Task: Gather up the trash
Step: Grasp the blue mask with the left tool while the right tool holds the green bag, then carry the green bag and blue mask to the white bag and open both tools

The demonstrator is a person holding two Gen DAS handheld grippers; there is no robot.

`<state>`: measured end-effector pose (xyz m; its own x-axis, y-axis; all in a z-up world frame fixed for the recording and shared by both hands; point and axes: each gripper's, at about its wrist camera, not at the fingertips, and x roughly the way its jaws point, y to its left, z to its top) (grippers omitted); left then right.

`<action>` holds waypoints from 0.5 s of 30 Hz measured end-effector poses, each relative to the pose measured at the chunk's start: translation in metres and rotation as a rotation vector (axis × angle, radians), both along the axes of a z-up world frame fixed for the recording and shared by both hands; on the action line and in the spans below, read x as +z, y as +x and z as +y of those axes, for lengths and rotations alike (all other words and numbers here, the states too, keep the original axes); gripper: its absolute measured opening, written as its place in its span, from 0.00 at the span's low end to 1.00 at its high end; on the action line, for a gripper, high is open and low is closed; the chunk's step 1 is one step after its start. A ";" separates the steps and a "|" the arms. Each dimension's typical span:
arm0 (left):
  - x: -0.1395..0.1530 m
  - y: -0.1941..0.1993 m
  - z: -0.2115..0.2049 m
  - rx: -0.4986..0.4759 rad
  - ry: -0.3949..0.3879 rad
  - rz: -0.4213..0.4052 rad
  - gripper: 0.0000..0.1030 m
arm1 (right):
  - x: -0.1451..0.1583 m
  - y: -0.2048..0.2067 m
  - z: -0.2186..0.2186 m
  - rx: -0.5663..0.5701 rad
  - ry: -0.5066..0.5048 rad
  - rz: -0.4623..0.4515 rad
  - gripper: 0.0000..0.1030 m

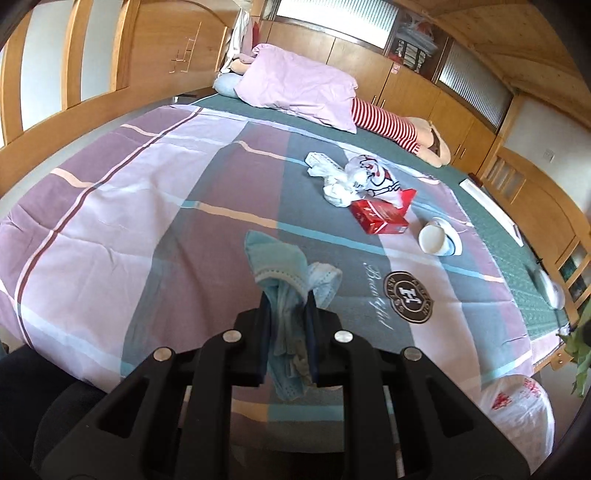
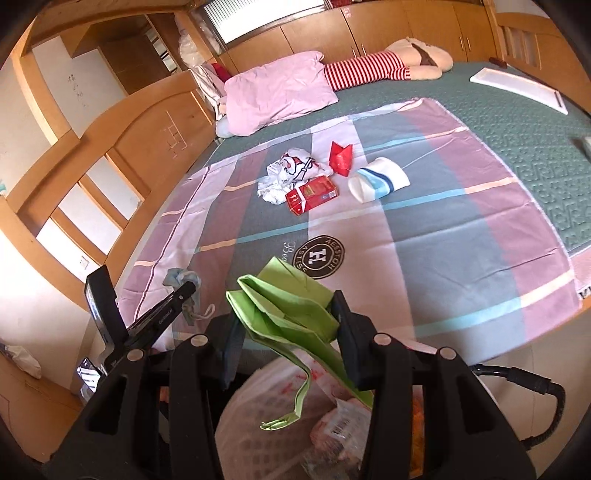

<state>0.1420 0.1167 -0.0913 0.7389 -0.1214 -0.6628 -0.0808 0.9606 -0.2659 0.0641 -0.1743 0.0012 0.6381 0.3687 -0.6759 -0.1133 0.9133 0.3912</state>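
Both loads clamped, bin bag straight below the right one.

Right hand-held gripper (image 2: 288, 325) clenched on folded green paper (image 2: 284, 306), trash bag (image 2: 295, 417) at 6 o'clock beneath; left hand-held gripper (image 1: 288, 314) pinching blue face mask (image 1: 284, 273), same bag (image 1: 517, 413) at 4 o'clock, farther off, beside bed (image 1: 147, 206).

Bright daylight, prob. from window (image 2: 258, 14); glare lower left; heavy fisheye bend, dark corners.

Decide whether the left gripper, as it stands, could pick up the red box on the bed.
Probably not yet: the left gripper is shut on a blue face mask; nothing blocks the way to the red box.
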 end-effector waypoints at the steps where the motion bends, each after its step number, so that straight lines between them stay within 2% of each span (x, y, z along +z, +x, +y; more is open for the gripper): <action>1: 0.000 -0.002 0.002 -0.001 -0.017 -0.002 0.16 | 0.001 -0.005 -0.003 -0.002 -0.007 0.001 0.44; 6: 0.001 -0.012 0.004 -0.017 -0.079 -0.013 0.16 | -0.012 -0.029 -0.016 -0.021 -0.054 0.057 0.44; 11: 0.002 -0.022 -0.006 -0.053 -0.068 -0.021 0.16 | -0.045 -0.044 -0.018 -0.038 -0.137 0.177 0.46; 14: 0.002 -0.023 -0.009 -0.069 -0.060 -0.017 0.16 | -0.058 -0.047 -0.019 -0.041 -0.171 0.237 0.56; 15: 0.001 -0.023 -0.009 -0.071 -0.062 -0.015 0.16 | -0.058 -0.048 -0.020 -0.041 -0.158 0.241 0.63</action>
